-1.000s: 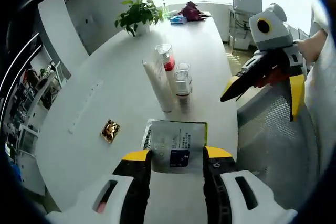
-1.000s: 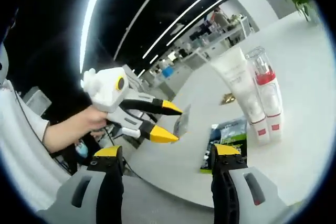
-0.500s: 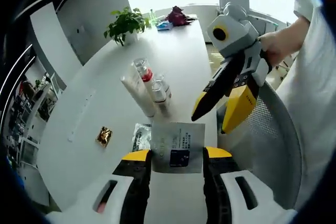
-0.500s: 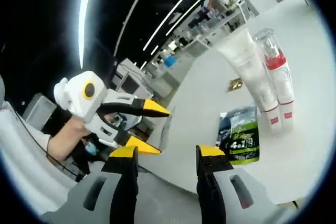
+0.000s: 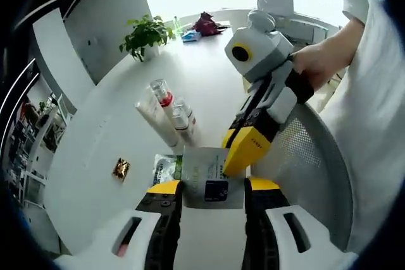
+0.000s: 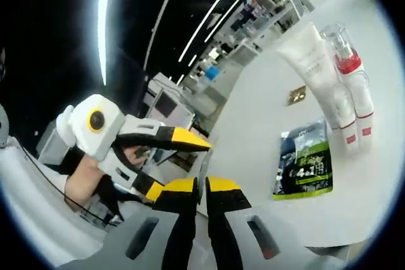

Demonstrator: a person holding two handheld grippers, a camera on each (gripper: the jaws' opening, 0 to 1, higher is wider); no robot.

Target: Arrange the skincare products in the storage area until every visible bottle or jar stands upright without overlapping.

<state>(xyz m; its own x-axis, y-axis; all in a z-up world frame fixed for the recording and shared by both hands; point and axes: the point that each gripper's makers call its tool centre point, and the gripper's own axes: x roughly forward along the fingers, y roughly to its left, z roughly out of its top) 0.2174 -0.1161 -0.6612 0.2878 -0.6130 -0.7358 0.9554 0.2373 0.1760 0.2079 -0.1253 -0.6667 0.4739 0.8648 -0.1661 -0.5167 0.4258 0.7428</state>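
Silvery flat sachet [image 5: 213,184] pinched by both tongs, above the white table [image 5: 95,156].
Left tongs [image 5: 207,189] hold its lower edge; right tongs [image 6: 202,184], narrowed almost shut, nip its thin edge [image 6: 204,167]. Behind stand a white tube [image 5: 157,122], a red-banded clear-capped bottle [image 5: 162,95] and small bottles [image 5: 181,117], upright; a glossy green sachet [image 6: 304,169] lies flat.
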